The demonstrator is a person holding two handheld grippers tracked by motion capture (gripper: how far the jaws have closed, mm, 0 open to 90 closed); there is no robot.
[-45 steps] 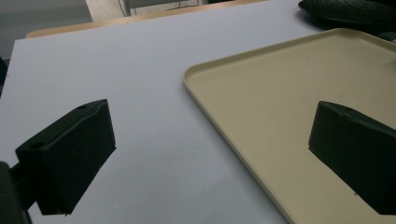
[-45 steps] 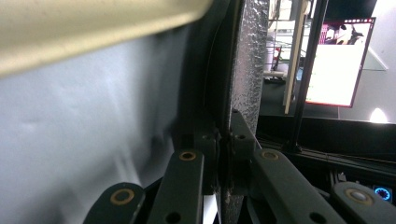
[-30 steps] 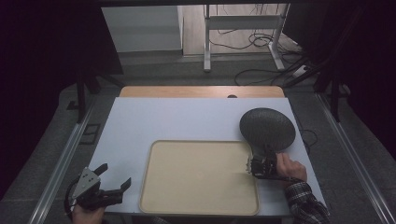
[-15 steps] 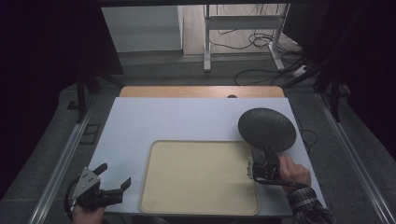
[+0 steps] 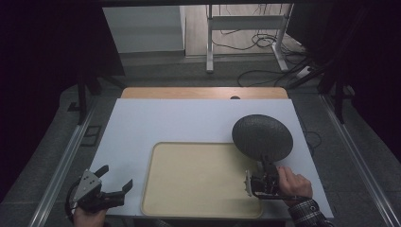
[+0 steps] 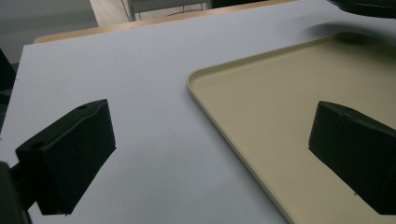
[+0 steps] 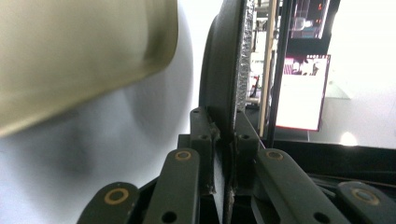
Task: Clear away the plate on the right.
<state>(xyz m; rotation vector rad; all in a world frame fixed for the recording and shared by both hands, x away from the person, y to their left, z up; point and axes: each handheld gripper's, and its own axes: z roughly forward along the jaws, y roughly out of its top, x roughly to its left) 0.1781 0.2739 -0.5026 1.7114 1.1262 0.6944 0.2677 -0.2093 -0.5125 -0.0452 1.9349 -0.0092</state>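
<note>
Your right gripper (image 5: 257, 182) pinches dark plate (image 5: 262, 137) by rim edge-on; thin bite, may slip onto tray (image 5: 198, 177). Left gripper (image 5: 116, 182) wide open, empty.

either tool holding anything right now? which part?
The right tool is shut on the rim of the dark grey round plate, at its near edge, lifting it tilted by the beige tray. The left tool is open and holds nothing.

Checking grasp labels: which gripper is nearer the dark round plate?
Right. The right gripper is shut on the rim of the dark plate. The left gripper sits open at the table's near left corner, across the tray.
</note>
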